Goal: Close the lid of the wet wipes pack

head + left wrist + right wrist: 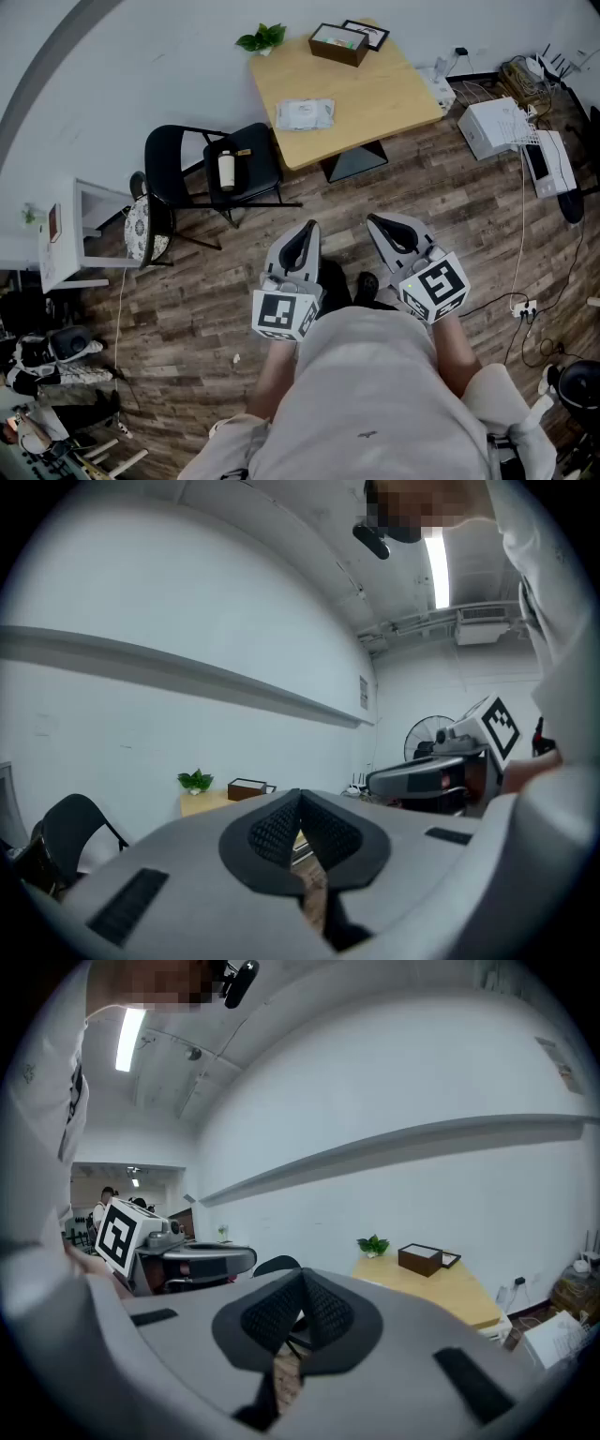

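The wet wipes pack (305, 113) lies flat on the light wooden table (375, 94), near its left side, far from both grippers. My left gripper (304, 231) is held over the wooden floor in front of the person, jaws shut with nothing between them; its pads meet in the left gripper view (300, 803). My right gripper (384, 225) hangs beside it, also shut and empty, pads together in the right gripper view (302, 1283). Whether the pack's lid is up cannot be told from here.
A brown box (338, 44) and a picture frame (367, 33) stand at the table's far end, a small plant (262, 38) at its corner. A black folding chair (214, 171) with a bottle on it stands left of the table. White devices (516, 141) and cables lie right.
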Available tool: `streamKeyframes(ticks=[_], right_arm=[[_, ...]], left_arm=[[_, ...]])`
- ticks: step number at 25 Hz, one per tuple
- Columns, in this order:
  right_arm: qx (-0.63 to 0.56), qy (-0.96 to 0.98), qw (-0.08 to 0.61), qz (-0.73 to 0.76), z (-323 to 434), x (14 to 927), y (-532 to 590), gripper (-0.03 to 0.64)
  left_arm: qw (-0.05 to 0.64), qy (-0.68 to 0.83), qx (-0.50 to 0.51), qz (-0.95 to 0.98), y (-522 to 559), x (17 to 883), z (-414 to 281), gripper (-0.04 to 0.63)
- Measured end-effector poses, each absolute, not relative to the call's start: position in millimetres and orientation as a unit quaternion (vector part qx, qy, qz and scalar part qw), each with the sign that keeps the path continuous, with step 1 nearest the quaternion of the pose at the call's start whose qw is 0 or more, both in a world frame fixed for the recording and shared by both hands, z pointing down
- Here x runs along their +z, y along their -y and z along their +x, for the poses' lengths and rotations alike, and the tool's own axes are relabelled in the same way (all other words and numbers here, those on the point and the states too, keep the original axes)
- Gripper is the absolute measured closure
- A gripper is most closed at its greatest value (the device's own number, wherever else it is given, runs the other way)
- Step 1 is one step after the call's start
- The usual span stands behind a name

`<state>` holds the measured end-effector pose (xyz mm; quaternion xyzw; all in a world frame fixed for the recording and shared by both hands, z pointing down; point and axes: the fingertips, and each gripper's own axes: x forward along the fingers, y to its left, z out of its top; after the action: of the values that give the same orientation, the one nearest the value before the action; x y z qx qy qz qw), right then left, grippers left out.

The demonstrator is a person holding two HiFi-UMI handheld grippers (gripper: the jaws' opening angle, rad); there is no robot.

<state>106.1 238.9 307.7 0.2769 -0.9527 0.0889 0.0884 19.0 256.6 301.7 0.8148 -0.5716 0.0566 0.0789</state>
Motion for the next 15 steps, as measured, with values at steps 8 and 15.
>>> streamKeyframes(ticks=[8,15], right_arm=[[0.082,0.952,0.095,0.28,125.2,313.6,-243.7,0.619],[0.068,0.955,0.075,0.279,129.8,308.4,-244.8,0.618]], left_arm=[[0.089,0.562,0.05,0.821,-257.5,306.7,39.5,0.588],[0.094,0.564,0.061,0.818,-263.3,312.7,48.3,0.588]])
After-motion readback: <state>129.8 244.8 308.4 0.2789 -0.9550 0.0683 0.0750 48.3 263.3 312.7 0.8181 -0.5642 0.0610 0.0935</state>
